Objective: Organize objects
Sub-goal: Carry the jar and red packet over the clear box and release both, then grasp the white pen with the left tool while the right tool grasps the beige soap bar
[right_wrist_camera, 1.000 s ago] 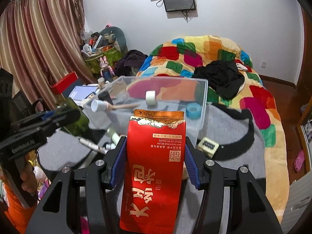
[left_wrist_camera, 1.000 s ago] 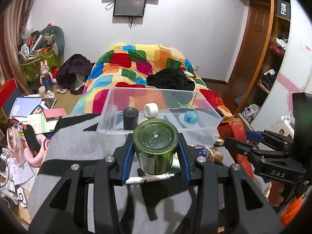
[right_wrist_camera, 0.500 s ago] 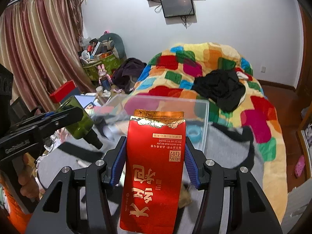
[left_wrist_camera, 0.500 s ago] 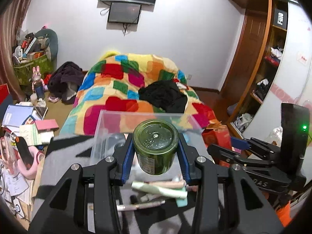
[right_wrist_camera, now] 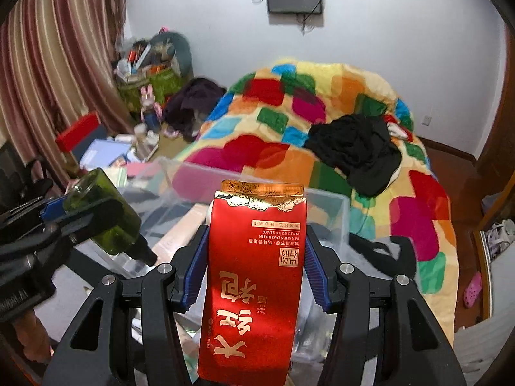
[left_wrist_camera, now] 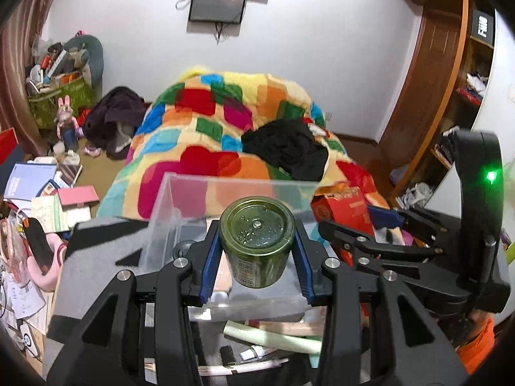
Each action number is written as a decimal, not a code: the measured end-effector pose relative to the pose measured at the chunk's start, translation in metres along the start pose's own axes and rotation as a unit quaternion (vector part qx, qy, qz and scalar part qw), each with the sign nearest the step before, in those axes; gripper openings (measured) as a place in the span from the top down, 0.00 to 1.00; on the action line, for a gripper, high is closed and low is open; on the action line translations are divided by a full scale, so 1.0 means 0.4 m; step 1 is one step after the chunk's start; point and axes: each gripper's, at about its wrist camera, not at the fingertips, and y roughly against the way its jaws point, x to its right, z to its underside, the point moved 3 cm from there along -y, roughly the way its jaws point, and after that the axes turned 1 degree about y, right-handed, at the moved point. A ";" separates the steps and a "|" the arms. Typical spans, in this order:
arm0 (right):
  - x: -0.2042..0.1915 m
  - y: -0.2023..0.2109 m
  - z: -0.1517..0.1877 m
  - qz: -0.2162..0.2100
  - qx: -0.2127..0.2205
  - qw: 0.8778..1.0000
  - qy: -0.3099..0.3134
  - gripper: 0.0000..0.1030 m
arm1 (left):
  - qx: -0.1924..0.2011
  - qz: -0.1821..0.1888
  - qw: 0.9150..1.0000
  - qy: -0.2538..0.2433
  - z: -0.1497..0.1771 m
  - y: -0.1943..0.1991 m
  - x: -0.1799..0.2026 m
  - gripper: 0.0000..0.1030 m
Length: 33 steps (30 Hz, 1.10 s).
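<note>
My left gripper [left_wrist_camera: 257, 257] is shut on a dark green bottle [left_wrist_camera: 257, 241], held bottom toward the camera over a clear plastic bin [left_wrist_camera: 225, 183]. From the right wrist view the same green bottle [right_wrist_camera: 103, 212] hangs at the left, its black cap pointing down into the clear bin [right_wrist_camera: 328, 202]. My right gripper [right_wrist_camera: 256, 267] is shut on a red foil pouch [right_wrist_camera: 254, 276] with gold lettering, held above the bin's near side. The red pouch [left_wrist_camera: 341, 206] and the right gripper [left_wrist_camera: 383, 228] also show at the right of the left wrist view.
A grey and black cloth [left_wrist_camera: 96, 257] lies under the bin. Tubes and pens [left_wrist_camera: 270, 337] lie inside the bin, below the bottle. Behind stands a bed with a patchwork quilt [left_wrist_camera: 225, 112] and black clothes [left_wrist_camera: 286, 151]. Books and clutter [left_wrist_camera: 38, 186] cover the left floor; a wooden shelf [left_wrist_camera: 463, 74] stands at right.
Both grippers have moved forward over the bin with their loads. The bin's near edge now lies under them, and the items inside have slid down the pictures.
</note>
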 end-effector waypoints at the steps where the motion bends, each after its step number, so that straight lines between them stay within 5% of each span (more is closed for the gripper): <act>1: -0.006 -0.013 0.004 -0.005 -0.011 1.000 0.005 0.50 | -0.006 0.000 1.000 0.000 0.006 -0.007 -0.002 0.60; 8: -0.016 -0.002 0.034 -0.029 -0.018 0.999 0.013 0.45 | -0.011 0.022 1.000 0.011 0.026 0.023 -0.013 0.57; 19: 0.000 0.130 0.087 -0.040 0.027 0.999 0.005 0.43 | 0.002 0.017 1.000 -0.012 0.069 0.127 -0.014 0.37; 33: 0.078 0.195 0.214 0.009 0.028 1.000 -0.013 0.39 | -0.094 -0.001 0.995 -0.038 0.216 0.057 -0.089 0.34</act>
